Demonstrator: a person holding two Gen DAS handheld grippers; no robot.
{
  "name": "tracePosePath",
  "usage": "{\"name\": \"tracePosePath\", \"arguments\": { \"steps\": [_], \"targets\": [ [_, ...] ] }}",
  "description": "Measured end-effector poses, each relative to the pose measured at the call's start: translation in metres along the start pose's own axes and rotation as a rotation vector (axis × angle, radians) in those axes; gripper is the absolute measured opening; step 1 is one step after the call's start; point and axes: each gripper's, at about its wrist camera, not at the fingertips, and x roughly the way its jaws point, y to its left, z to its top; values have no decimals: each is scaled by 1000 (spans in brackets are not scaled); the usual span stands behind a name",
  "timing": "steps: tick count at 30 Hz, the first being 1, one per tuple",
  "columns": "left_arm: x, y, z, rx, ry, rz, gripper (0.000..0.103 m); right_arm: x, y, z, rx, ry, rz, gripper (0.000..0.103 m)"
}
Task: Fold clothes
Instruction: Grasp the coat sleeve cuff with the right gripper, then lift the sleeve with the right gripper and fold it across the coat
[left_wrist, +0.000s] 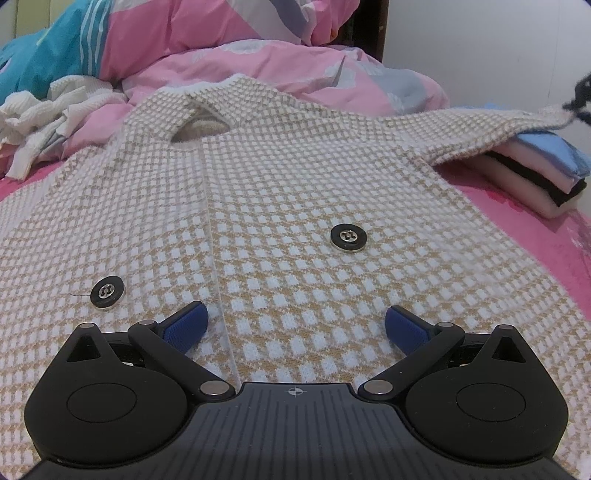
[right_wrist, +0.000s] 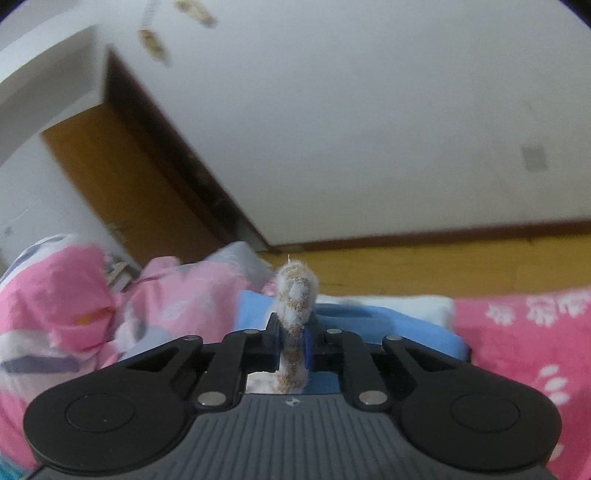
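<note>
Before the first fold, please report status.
Left claw open above tan-and-white checked knit cardigan. Right claw shut on its edge. Folded clothes stack under sleeve.

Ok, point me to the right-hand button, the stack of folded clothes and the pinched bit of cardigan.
button (left_wrist: 346, 238), left wrist view, its metal centre.
folded clothes (left_wrist: 524, 173), left wrist view, pink layer's folded edge.
cardigan (right_wrist: 295, 299), right wrist view, the tuft sticking up between the shut fingers.
</note>
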Motion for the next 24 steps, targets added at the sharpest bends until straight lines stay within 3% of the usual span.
{"name": "tracePosePath", "arguments": {
  "steps": [6, 13, 18, 24],
  "targets": [
    [-7, 8, 4, -37, -8, -26, 103, -46, 85, -2, -165, -15, 162, 11],
    [-46, 41, 4, -88, -79, -23, 103, -101, 206, -43, -358, 32, 365, 11],
    [-71, 91, -5, -199, -145, 29, 103, -117, 284, -106, -406, 135, 541, 11],
    [-83, 151, -16, -327, -158, 120, 97, -105, 359, -227, -462, 344, 667, 11]
  ]
}}
